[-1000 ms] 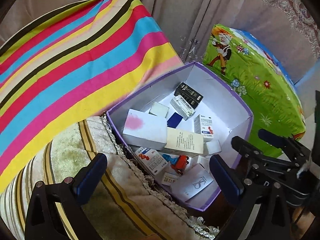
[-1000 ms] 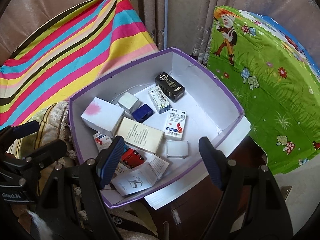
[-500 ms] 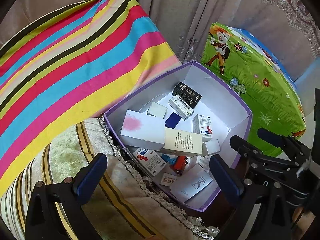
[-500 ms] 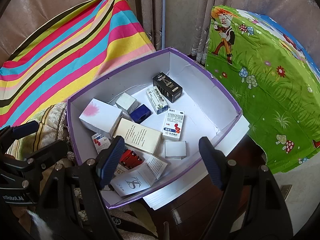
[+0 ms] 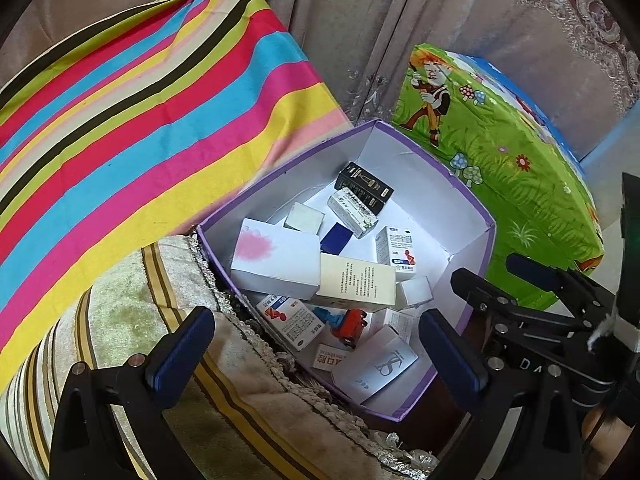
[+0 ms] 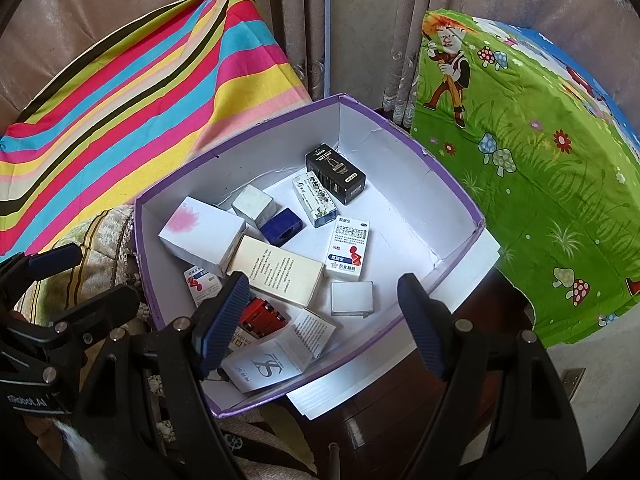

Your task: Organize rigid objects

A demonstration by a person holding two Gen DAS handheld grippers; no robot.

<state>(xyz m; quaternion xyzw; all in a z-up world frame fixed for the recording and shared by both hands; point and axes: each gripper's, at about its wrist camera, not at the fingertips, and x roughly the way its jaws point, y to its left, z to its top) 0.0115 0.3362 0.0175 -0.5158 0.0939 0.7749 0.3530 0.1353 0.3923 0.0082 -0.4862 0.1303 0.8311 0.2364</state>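
Observation:
A purple-rimmed white cardboard box (image 5: 472, 216) (image 6: 460, 200) holds several small cartons: a white one with a pink blot (image 5: 276, 260) (image 6: 202, 232), a cream one (image 5: 356, 280) (image 6: 276, 270), a black one (image 5: 362, 188) (image 6: 335, 178), a dark blue one (image 6: 281, 226) and a red toy (image 5: 350, 322) (image 6: 264, 316). My left gripper (image 5: 316, 348) is open and empty above the box's near left edge. My right gripper (image 6: 322, 316) is open and empty above the box's near side. Each gripper shows in the other's view: the right gripper (image 5: 532, 300) and the left gripper (image 6: 60, 280).
A rainbow-striped cloth (image 5: 140, 120) (image 6: 120, 120) drapes a seat at the left. A green cartoon-print cloth (image 5: 500, 184) (image 6: 540, 180) covers something at the right. A beige striped cushion (image 5: 132, 328) lies at the near left. Curtains (image 5: 360, 20) hang behind. Dark wood (image 6: 360, 432) lies under the box.
Both grippers have pulled back and up a little, so the box sits slightly farther off. Both stay open and empty. Nothing in the box has moved.

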